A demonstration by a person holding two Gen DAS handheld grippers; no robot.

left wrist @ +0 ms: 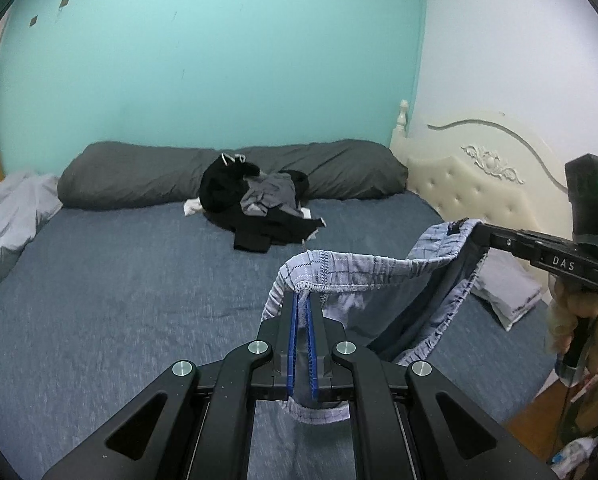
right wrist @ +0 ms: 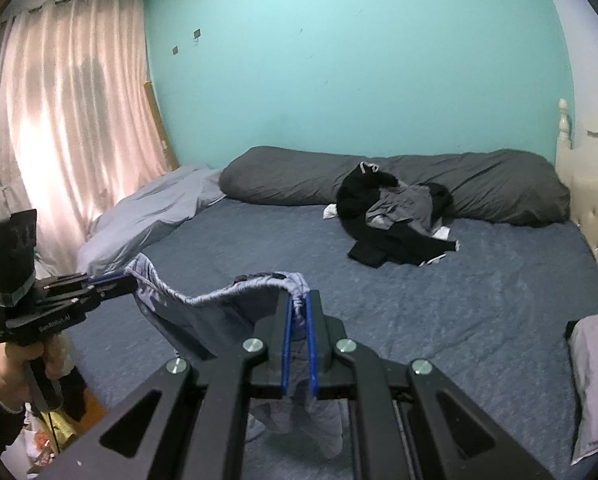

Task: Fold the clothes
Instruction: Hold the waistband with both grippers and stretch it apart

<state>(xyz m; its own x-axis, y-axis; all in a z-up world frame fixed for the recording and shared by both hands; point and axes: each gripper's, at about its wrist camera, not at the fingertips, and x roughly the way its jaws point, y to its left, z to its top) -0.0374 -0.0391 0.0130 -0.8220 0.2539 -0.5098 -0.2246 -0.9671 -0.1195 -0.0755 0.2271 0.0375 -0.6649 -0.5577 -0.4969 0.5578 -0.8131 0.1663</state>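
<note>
Item: plaid shorts [left wrist: 339,268], waistband pinched by left hand-held gripper [left wrist: 303,300] and right hand-held gripper [right wrist: 298,300], hanging over bed [left wrist: 119,280]. Step: spreading. Next: lay flat. Unfolded pile [left wrist: 259,204] at 12 o'clock.

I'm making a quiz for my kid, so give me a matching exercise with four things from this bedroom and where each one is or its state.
Things:
1. plaid shorts
2. dark clothes pile
3. grey bolster pillow
4. curtain

Places or states:
A. along the teal wall at the far edge of the bed
B. hanging at the left of the room
C. held up by the waistband between both grippers
D. heaped on the blue sheet, against the pillow

Pairs: 1-C, 2-D, 3-A, 4-B
</note>
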